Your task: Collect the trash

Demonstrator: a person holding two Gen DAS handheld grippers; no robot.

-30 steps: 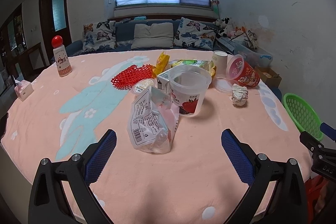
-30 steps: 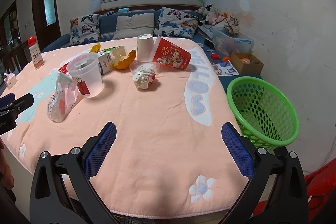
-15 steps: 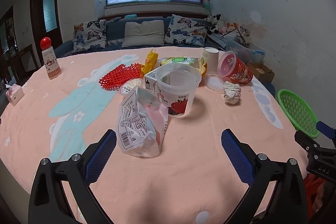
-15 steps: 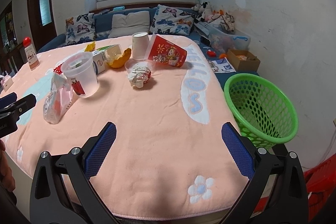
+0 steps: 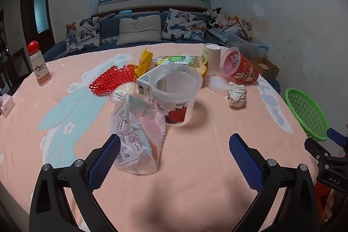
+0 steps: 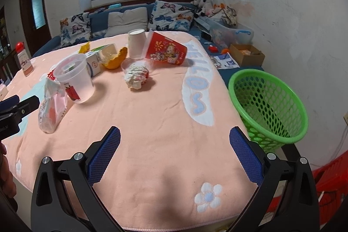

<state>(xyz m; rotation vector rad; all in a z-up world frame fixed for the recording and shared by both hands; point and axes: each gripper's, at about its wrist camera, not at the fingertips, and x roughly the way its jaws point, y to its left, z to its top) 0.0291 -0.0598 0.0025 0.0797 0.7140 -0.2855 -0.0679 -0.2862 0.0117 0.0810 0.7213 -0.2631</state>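
Trash lies on the pink tablecloth (image 5: 195, 166): a clear snack bag (image 5: 139, 134) (image 6: 52, 110), a clear plastic cup with a strawberry label (image 5: 176, 95) (image 6: 75, 79), a crumpled paper ball (image 5: 236, 95) (image 6: 136, 77), a tipped red cup (image 5: 239, 69) (image 6: 166, 49), a red net (image 5: 111, 79), a milk carton (image 5: 144, 83). A green basket (image 6: 269, 103) (image 5: 308, 112) stands off the table's right edge. My left gripper (image 5: 175, 158) is open, its left finger just beside the snack bag. My right gripper (image 6: 175, 156) is open and empty over bare cloth.
A red-capped bottle (image 5: 39, 66) stands at the table's far left. A white paper cup (image 6: 136, 44) and a yellow wrapper (image 5: 144, 60) sit at the back. A sofa with cushions (image 5: 139, 29) is behind the table. A red stool (image 6: 326, 177) is low right.
My left gripper has moved forward toward the snack bag, which now sits right by its left finger. My right gripper has edged forward a little. Both stay open.
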